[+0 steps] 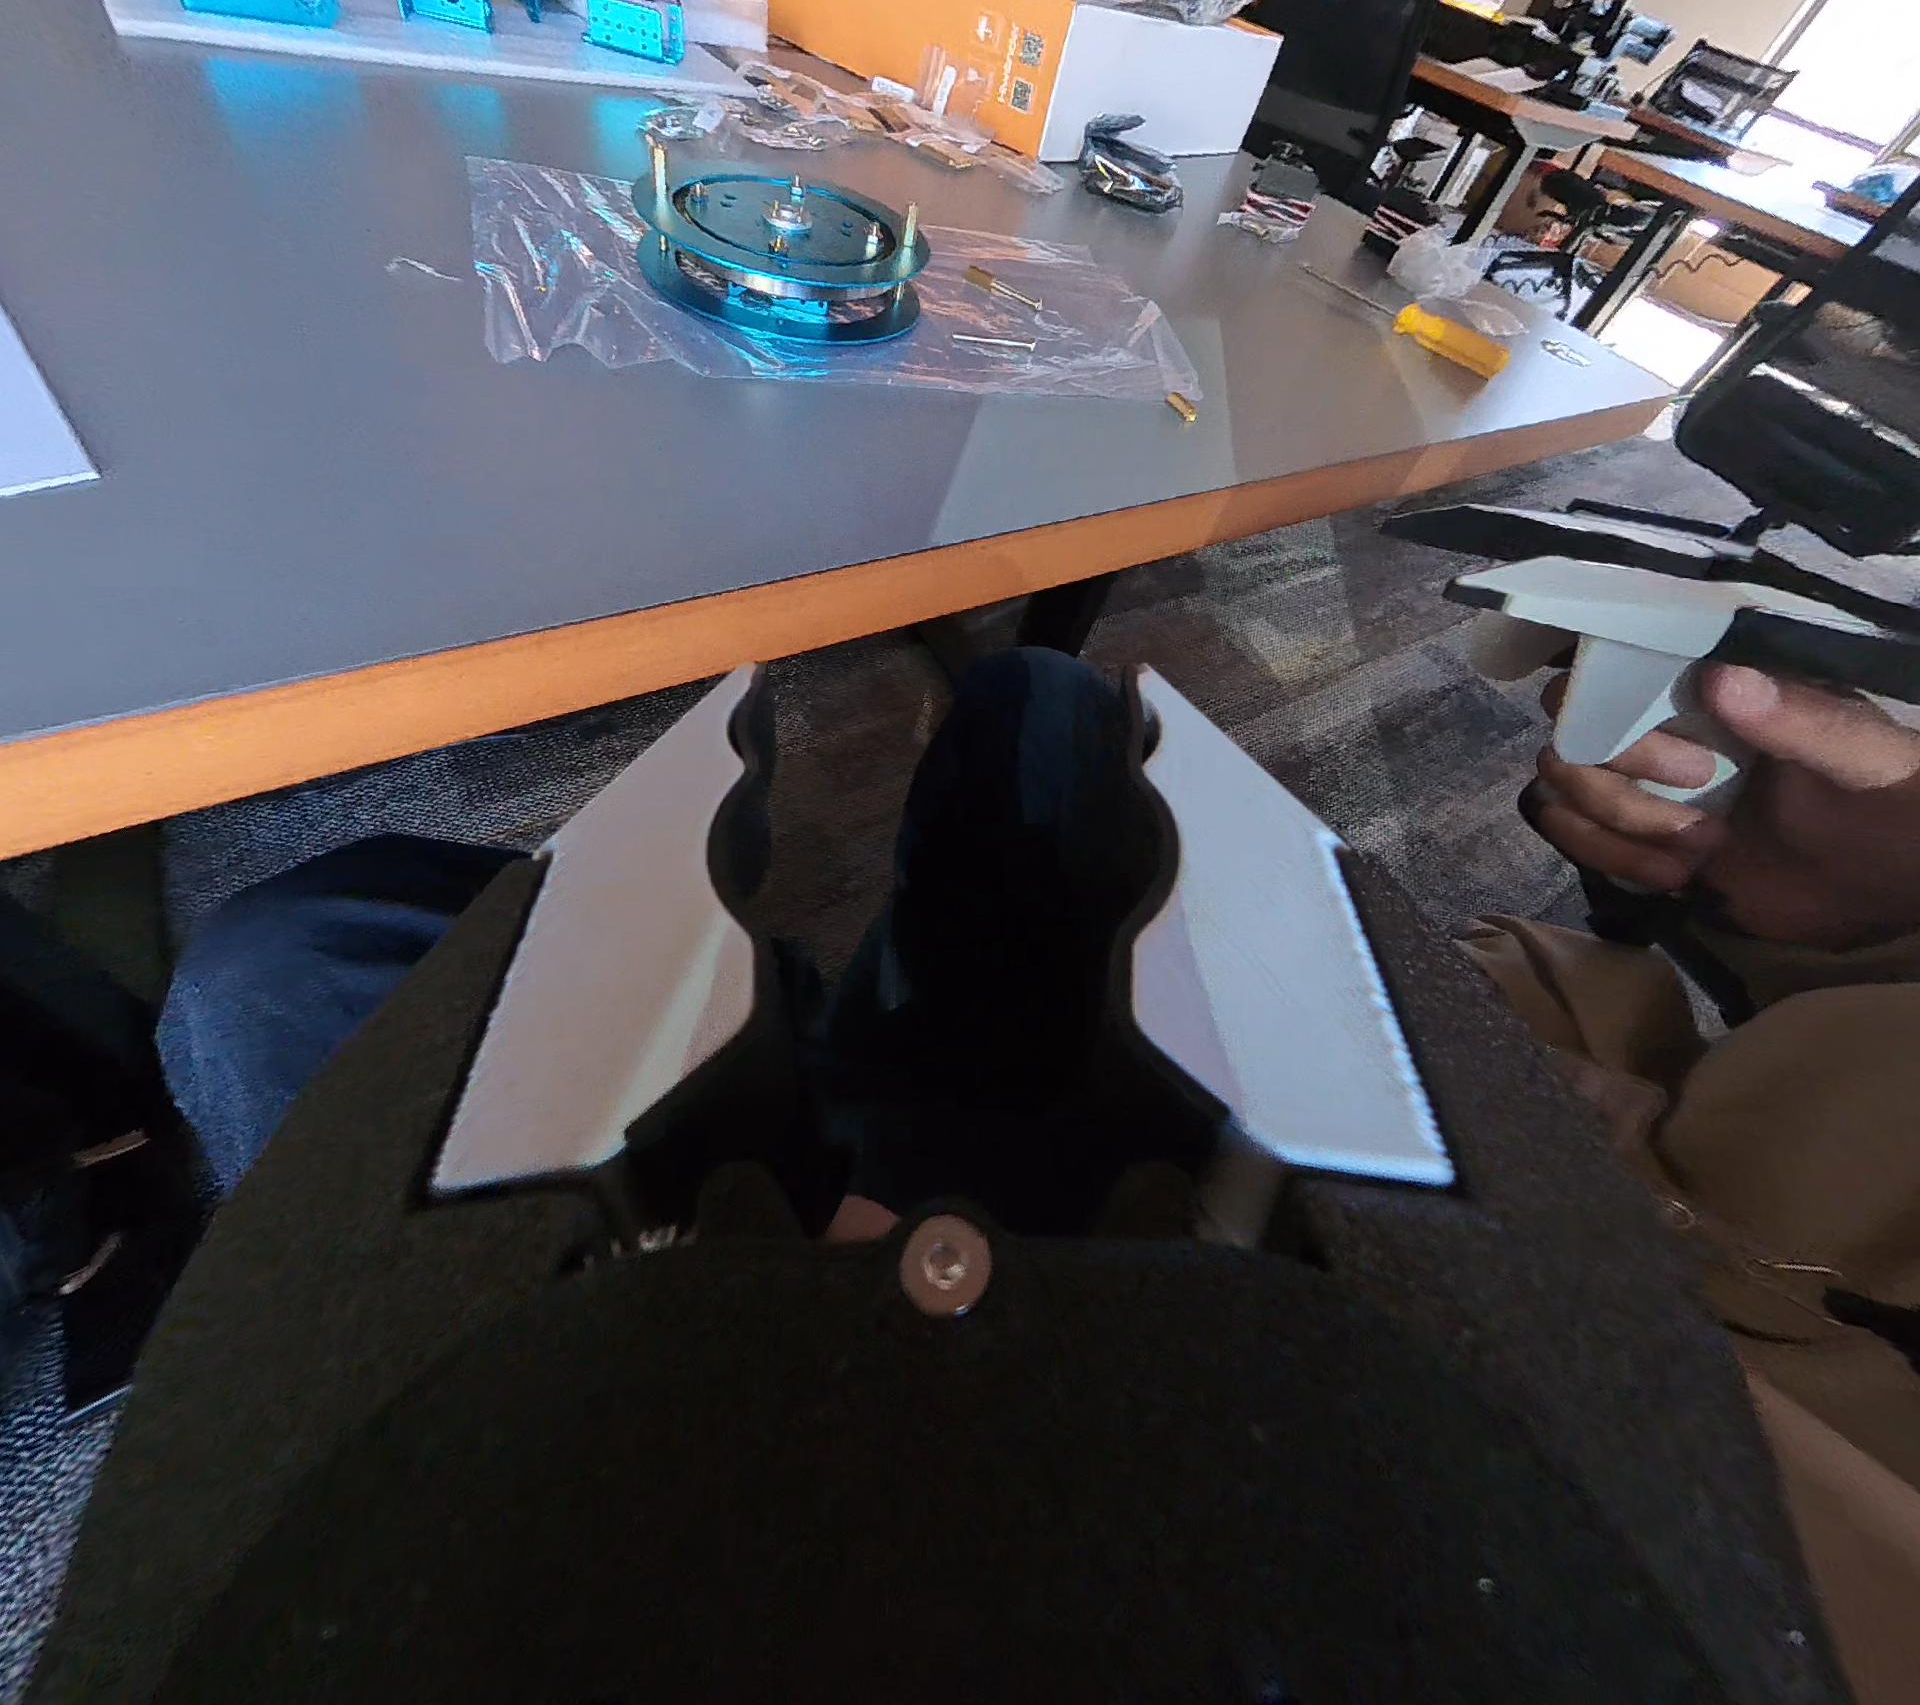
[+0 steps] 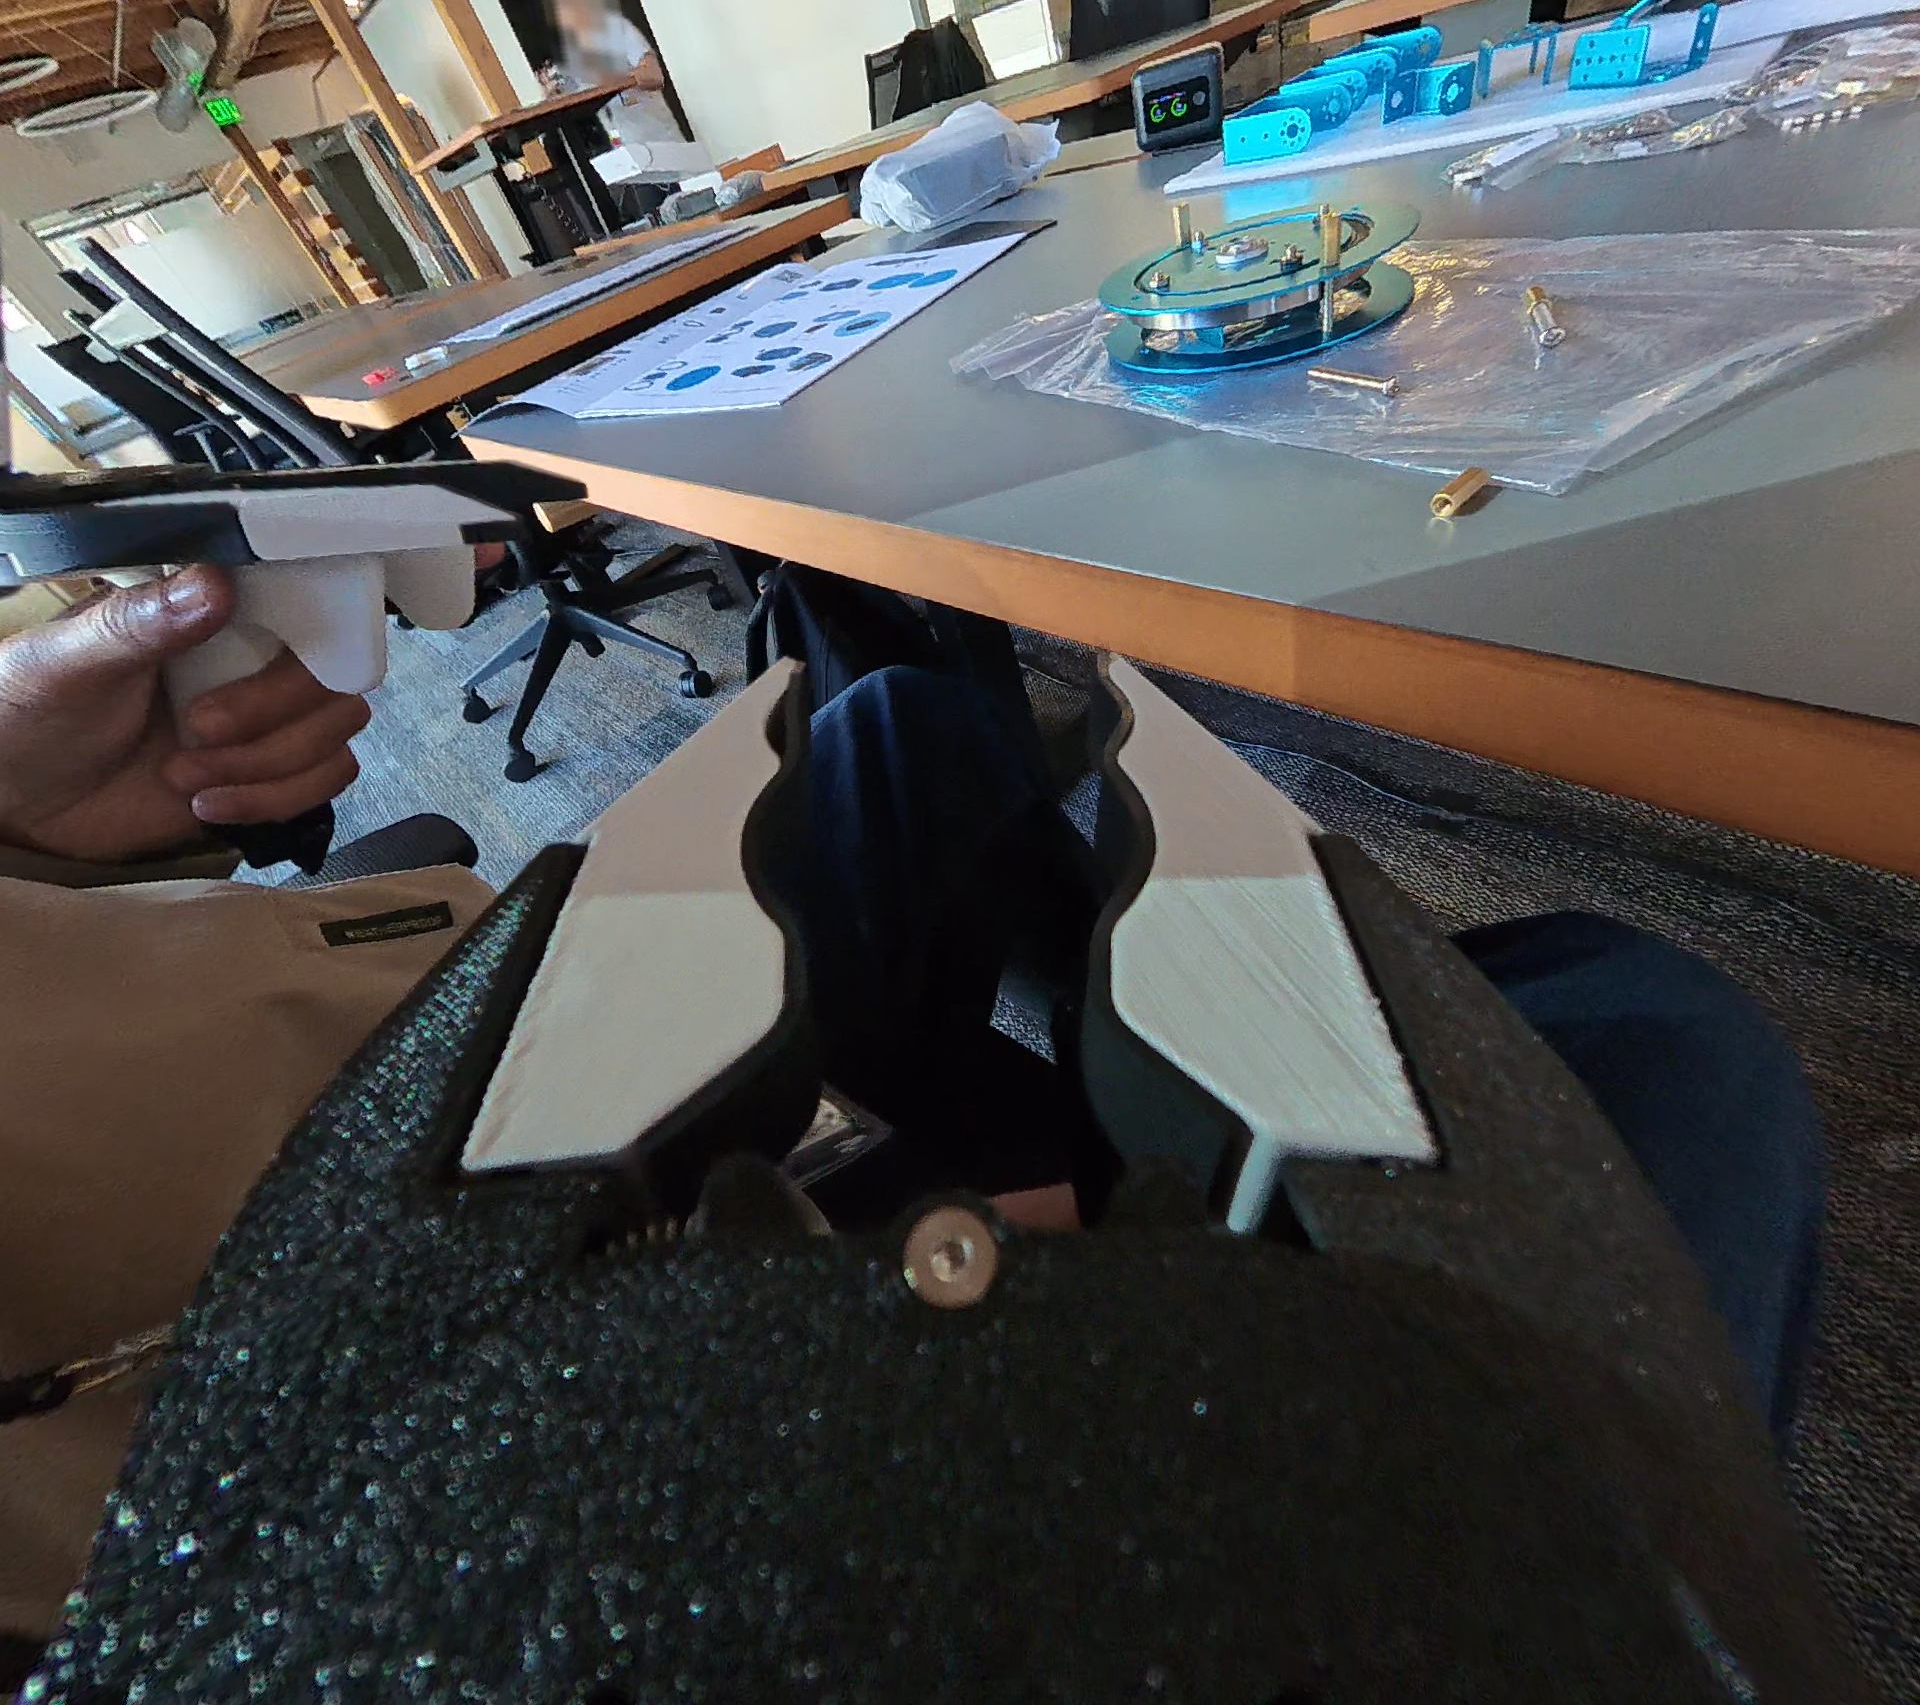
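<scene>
Grippers both idle below counter (image 1: 727,512) edge: left hand-held gripper (image 1: 940,725) wide, empty; right hand-held gripper (image 2: 951,720) wide, empty. Blue disc assembly (image 2: 1257,289) on plastic sheet (image 2: 1558,398), untouched; loose screws (image 2: 1351,380) beside it.

Matt grey table (image 1: 312,429), glossy blue metal disc assembly (image 1: 779,253), crinkled clear plastic sheet (image 1: 582,273).

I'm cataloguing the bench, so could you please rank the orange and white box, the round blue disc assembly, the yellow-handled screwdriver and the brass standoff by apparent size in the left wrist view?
1. orange and white box
2. round blue disc assembly
3. yellow-handled screwdriver
4. brass standoff
The box sits farthest from the camera, so its lead is safe.
</scene>
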